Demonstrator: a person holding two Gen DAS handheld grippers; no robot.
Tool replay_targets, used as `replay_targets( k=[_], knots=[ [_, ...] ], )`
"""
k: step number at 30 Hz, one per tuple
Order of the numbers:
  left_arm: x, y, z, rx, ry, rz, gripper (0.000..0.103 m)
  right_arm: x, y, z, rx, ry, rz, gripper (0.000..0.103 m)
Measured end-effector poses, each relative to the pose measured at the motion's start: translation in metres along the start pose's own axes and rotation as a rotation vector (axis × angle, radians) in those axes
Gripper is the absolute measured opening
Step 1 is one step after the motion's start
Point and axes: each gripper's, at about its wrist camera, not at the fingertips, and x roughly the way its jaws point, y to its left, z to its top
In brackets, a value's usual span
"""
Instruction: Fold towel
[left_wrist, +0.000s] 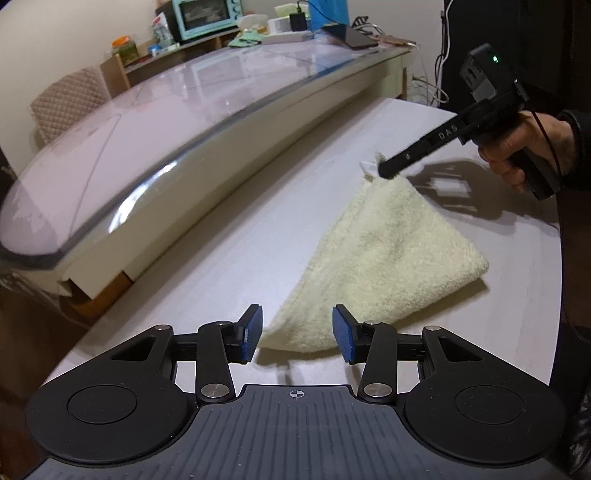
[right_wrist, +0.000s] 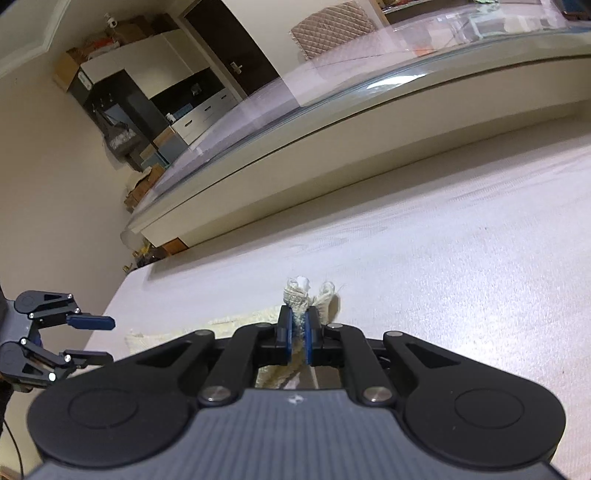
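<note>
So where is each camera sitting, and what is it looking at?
Left wrist view: sits on the left hand-held gripper, open, looking down across the pale grey table at the fluffy cream towel; the person's hand shows.
Right wrist view: sits on the right hand-held gripper, looking across the table at the glass-topped table; its own fingers pinch a towel corner.
Shared: both views show the towel, both tables, and each other's gripper.

A cream terry towel (left_wrist: 384, 258), folded double, lies on the table; one corner is lifted, pinched.
</note>
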Motion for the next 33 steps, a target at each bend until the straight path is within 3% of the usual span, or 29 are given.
replay_targets(
  k=[3,4,8,10,12,15,21,29,33],
  knots=[
    [0.007,0.005,-0.004,-0.034,0.011,0.024,0.046,-0.005,0.002,0.002,-0.009,-0.011,-0.001,0.014],
    [0.009,0.008,-0.005,-0.055,0.011,0.027,0.046,-0.007,0.003,0.003,-0.012,-0.018,-0.005,0.022],
    [0.016,0.021,-0.006,-0.148,0.009,0.023,0.048,-0.025,0.009,0.007,-0.051,-0.081,-0.046,0.025],
    [0.021,0.019,-0.006,-0.129,0.023,0.047,0.049,-0.027,0.014,0.008,-0.093,-0.081,-0.058,0.031],
    [0.026,0.018,-0.006,-0.115,0.036,0.066,0.05,-0.026,0.024,0.009,-0.187,-0.06,-0.072,0.037],
    [0.032,0.018,-0.004,-0.098,0.041,0.087,0.057,-0.019,0.044,0.007,-0.353,-0.02,-0.099,0.037],
    [0.04,0.028,0.003,-0.081,0.049,0.113,0.059,0.003,0.071,0.002,-0.566,0.02,-0.164,0.035],
    [0.049,0.042,0.011,-0.095,0.05,0.126,0.064,0.02,0.075,-0.005,-0.586,0.024,-0.242,0.035],
    [0.046,0.04,0.01,-0.1,0.052,0.132,0.063,0.02,0.07,-0.009,-0.533,0.004,-0.247,0.038]
  ],
)
